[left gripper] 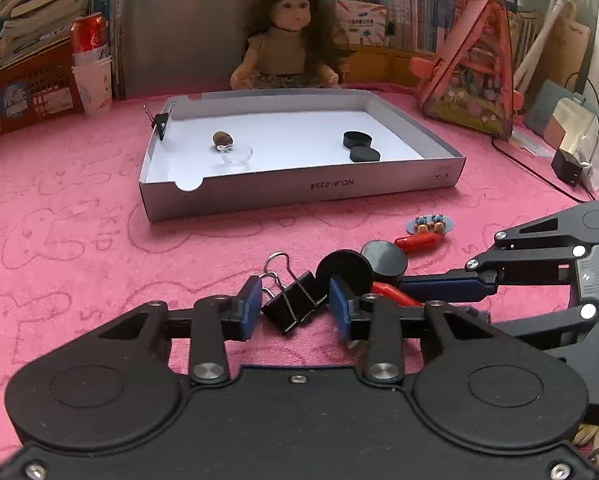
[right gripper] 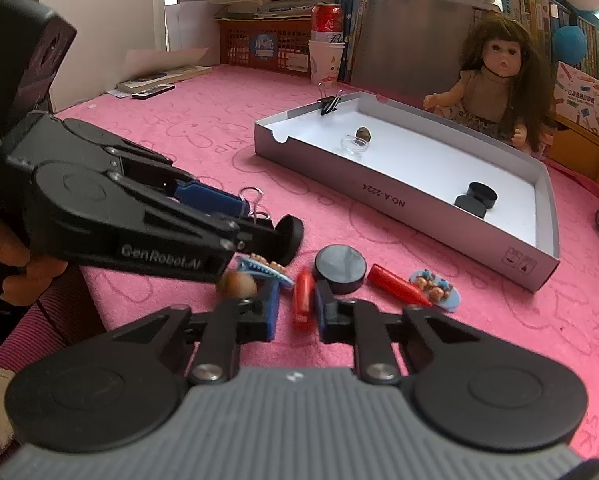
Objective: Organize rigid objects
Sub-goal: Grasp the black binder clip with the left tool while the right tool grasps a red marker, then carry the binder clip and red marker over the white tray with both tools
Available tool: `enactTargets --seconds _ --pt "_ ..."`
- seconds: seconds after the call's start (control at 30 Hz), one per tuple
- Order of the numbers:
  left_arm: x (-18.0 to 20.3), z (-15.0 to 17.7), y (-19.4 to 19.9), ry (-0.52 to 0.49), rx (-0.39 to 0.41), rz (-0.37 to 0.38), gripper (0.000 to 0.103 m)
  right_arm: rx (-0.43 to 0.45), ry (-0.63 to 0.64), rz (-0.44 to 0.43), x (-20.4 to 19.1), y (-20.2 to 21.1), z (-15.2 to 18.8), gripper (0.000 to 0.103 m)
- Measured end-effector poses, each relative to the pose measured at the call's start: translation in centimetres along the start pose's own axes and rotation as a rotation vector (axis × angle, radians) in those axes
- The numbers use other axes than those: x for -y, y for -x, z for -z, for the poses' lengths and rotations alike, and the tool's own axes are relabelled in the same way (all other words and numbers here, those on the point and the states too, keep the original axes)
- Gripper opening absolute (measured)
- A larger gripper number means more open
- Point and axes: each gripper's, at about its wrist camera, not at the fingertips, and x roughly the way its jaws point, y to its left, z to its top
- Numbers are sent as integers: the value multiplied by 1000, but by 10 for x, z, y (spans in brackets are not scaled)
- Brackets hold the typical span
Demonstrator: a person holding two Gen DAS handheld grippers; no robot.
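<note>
Left gripper (left gripper: 295,306) low over the pink counter (left gripper: 79,240), fingers parted wide around a black binder clip (left gripper: 293,306) — the clip lies between the blue pads, not visibly pinched. At 12 o'clock beyond the clip, a black disc (left gripper: 343,274) stands on edge, touching a second black disc (left gripper: 385,262) lying flat just to its right.

Right gripper (right gripper: 295,308) also low, fingers open about halfway, straddling a red crayon (right gripper: 302,298) that lies on the counter between them (contact with the pads cannot be confirmed). A second red crayon (right gripper: 397,284) lies at 2 o'clock from those fingers, its tip beside a small blue figurine plaque (right gripper: 435,286). A brown nut (right gripper: 237,284) sits just at 10 o'clock of the right fingers, near another blue plaque (right gripper: 265,268) tilted on edge.

Grey cardboard tray (left gripper: 299,192) stands farther back, at 12 o'clock in the left wrist view. Inside — a brown nut (left gripper: 222,138) touching a clear glass dish (left gripper: 237,156) on the left half, two black discs (left gripper: 359,146) overlapping on the right half. One binder clip (left gripper: 161,122) is clamped on the tray's left wall.

Behind the tray sits a doll (left gripper: 291,36); a red can (left gripper: 89,34) stands in a paper cup at 10 o'clock.
</note>
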Motion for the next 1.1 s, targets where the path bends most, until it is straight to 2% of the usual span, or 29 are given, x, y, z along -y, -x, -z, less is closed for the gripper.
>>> enactTargets --seconds 0.17,0.57,1.1 --pt "-1 1 1 14 0 3 34 2 -12 8 1 3 1 14" --pt "-5 -4 7 35 2 13 33 15 -51 49 9 11 -1 13" --pt "-11 -31 13 34 70 -22 33 44 -146 136 31 20 -8 13"
